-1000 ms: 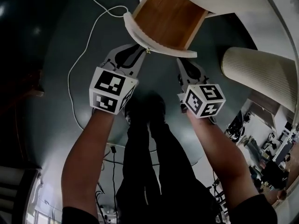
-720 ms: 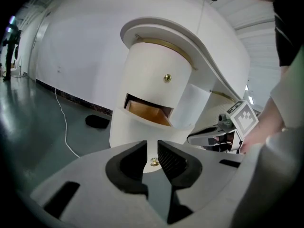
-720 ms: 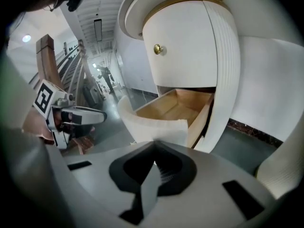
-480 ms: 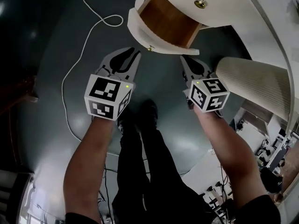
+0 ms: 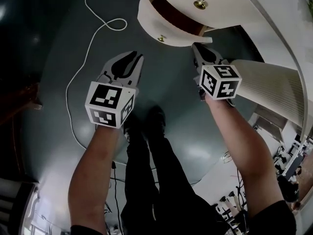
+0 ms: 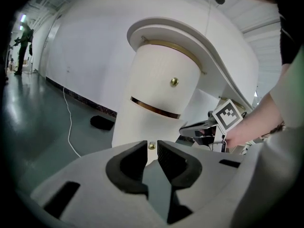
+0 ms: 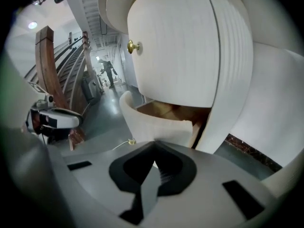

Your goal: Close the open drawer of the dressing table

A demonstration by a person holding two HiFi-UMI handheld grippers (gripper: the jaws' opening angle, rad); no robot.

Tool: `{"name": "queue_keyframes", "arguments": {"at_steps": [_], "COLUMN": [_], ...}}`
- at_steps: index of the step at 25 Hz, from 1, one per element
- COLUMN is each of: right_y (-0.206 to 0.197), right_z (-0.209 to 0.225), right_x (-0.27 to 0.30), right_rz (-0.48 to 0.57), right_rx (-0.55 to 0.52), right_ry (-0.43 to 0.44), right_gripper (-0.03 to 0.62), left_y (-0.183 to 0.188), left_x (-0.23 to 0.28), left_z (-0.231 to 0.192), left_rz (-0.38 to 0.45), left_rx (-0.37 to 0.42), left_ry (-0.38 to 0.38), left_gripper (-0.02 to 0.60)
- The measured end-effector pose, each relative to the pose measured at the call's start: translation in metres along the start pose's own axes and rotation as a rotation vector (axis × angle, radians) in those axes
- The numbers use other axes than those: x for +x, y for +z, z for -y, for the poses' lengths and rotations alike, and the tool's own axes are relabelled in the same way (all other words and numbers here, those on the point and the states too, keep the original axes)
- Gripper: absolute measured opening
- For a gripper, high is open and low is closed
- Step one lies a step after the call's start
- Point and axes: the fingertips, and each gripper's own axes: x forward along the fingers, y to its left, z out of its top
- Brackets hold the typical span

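The cream, curved-front drawer (image 5: 154, 23) sits at upper centre of the head view, nearly home in the cream rounded dressing table (image 5: 220, 11) — a strip of brown wooden interior shows above its front.

Right claw (image 5: 198, 47): jaws together, empty, tips at the front's right end; contact cannot be confirmed.

Left claw (image 5: 137, 58): jaws slightly apart, holding nothing. It sits lower left of the drawer, clear of it, lined up with the small brass knob (image 6: 151, 146).

Hazards, as judged: pushing on the right end only may skew the drawer and bind it. The closed tips may also slide off the curved face — or strike the table body.
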Motion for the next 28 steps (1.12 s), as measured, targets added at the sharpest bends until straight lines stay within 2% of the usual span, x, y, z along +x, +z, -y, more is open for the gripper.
{"name": "queue_keyframes", "arguments": {"at_steps": [6, 10, 16, 28], "right_y": [0.008, 0.015, 0.022, 0.026], "right_z": [0.008, 0.019, 0.033, 0.039], "right_x": [0.012, 0.017, 0.023, 0.027], "right_rz": [-0.020, -0.022, -0.029, -0.027], "right_rx": [-0.055, -0.042, -0.079, -0.086], "right_ry": [-0.003, 0.001, -0.008, -0.007], "right_gripper": [0.006, 0.006, 0.006, 0.005], "left_y": [0.016, 0.017, 0.012, 0.025], "left_x": [0.005, 0.009, 0.015, 0.016], "left_z": [0.003, 0.008, 0.015, 0.021], "left_rz": [0.016, 0.019, 0.007, 0.037], "left_rx": [-0.007, -0.033, -0.041, -0.098], "left_ry": [-0.003, -0.001, -0.010, -0.014], "left_gripper": [0.067, 0.066, 0.066, 0.063]}}
